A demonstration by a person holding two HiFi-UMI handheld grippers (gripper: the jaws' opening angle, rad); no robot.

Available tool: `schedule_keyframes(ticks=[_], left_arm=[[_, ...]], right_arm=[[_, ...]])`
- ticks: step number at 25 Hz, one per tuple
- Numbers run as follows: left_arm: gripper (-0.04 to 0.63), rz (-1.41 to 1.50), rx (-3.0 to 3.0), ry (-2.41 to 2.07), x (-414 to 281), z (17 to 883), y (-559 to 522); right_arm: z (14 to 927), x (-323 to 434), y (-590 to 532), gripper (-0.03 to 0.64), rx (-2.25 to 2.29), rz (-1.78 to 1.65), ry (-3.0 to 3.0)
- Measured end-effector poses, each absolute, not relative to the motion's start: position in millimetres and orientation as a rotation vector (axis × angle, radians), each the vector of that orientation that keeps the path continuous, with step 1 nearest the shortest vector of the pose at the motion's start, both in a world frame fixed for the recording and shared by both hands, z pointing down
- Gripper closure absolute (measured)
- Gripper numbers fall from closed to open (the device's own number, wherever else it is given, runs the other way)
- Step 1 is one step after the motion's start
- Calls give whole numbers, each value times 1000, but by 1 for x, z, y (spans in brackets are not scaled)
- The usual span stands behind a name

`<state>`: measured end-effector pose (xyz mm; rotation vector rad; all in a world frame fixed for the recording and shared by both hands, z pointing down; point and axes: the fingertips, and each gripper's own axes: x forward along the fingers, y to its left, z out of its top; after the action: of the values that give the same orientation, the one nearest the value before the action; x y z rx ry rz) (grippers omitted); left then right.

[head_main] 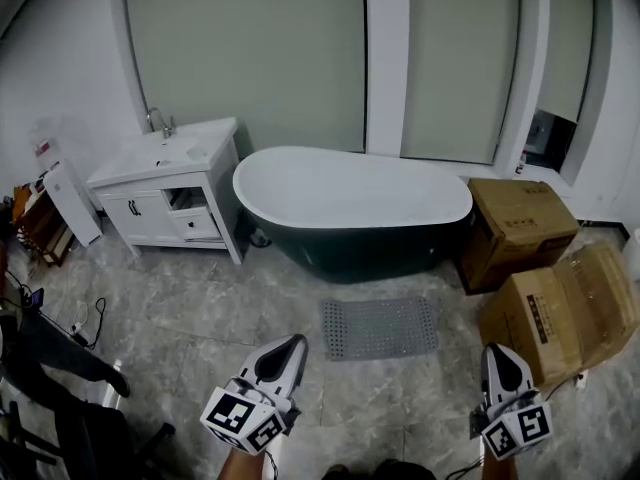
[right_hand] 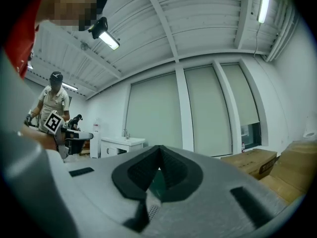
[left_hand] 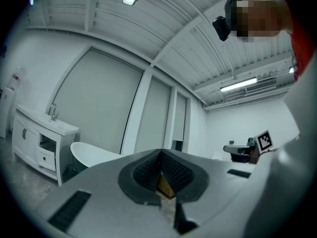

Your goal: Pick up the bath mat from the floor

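First, your left gripper [head_main: 292, 345] and right gripper [head_main: 497, 354] are both closed and empty; spread their jaws, then lower toward the bath mat [head_main: 379, 328] near edge.

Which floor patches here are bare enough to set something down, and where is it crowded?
Bare floor lies between the vanity and the bath mat, and along the mat's near side. Crowded: cardboard boxes right of the mat, cables and dark gear at the left edge.

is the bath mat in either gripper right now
No, the bath mat lies flat on the floor before the bathtub, apart from the left gripper and right gripper.
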<state>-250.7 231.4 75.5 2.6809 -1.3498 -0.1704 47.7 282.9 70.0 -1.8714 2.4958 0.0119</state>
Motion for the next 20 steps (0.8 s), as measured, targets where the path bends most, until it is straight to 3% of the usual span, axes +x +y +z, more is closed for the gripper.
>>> schedule_keyframes(ticks=[10,20], left_arm=[[585,-108,2653,-1391,-238,101,167],[585,37,2559,-1552,-163,143,42]], right_arm=[[89,80,216,612,-1906,33,2512],[138,161,72,612,-1820,2,2634]])
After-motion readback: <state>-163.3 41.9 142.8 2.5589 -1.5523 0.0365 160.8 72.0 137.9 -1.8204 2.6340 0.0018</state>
